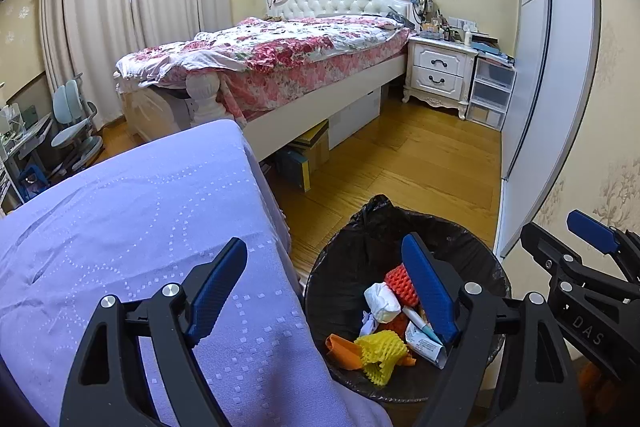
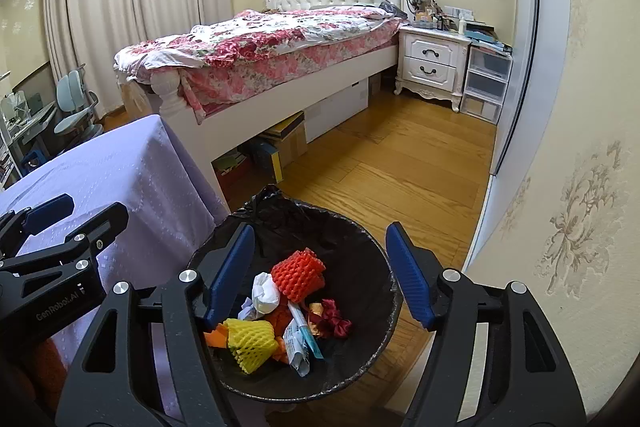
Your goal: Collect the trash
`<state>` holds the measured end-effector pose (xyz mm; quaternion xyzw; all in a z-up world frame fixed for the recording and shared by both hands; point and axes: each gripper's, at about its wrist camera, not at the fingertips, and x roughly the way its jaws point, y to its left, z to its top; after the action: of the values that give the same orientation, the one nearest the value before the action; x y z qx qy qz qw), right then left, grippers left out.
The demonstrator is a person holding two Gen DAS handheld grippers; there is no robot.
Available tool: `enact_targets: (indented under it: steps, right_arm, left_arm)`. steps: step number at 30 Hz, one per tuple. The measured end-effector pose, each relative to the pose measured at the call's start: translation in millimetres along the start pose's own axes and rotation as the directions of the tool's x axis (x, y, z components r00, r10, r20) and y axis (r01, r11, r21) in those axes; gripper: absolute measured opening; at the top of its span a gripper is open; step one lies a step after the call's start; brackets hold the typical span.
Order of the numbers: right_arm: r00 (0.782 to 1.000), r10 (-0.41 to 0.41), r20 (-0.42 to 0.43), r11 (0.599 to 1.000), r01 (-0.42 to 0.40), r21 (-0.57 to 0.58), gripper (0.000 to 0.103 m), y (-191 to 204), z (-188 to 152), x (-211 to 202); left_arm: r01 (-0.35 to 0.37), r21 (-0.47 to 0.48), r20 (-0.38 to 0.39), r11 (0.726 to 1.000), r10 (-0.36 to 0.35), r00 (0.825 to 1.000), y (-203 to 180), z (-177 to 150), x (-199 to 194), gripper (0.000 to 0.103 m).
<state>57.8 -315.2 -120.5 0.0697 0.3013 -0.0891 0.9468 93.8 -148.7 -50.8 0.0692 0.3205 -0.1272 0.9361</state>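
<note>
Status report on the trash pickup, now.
Left tongs open, empty, over the purple tablecloth's edge. Right tongs open, empty, above the black-lined bin. Foam nets, tissue, wrappers lie inside. Nothing in the way.

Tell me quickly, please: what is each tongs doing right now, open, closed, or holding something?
Left tongs: open, holding nothing.
Right tongs: open, holding nothing, above the trash bin.

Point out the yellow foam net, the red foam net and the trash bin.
yellow foam net (image 2: 252, 345), right wrist view, its middle
red foam net (image 2: 298, 275), right wrist view, its top
trash bin (image 2: 372, 239), right wrist view, inner wall
</note>
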Motion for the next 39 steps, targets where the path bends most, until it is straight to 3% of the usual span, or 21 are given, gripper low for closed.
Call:
enact_targets:
  steps: [21, 26, 39]
  right_arm:
    - [1.0, -0.031, 0.005, 0.999, 0.031, 0.018, 0.079, 3, 4, -12]
    - [0.999, -0.032, 0.017, 0.999, 0.031, 0.01, 0.085, 9, 7, -20]
    - [0.999, -0.001, 0.041, 1.0, 0.002, -0.027, 0.086, 36, 13, -57]
  left_arm:
    - [-0.007, -0.038, 0.008, 0.999, 0.007, 1.0, 9, 1, -13, 0.084]
    - [-0.017, -0.045, 0.031, 0.999, 0.018, 0.999, 14, 4, -25, 0.086]
    - [-0.05, -0.085, 0.061, 0.995, 0.055, 0.997, 39, 1, -62, 0.087]
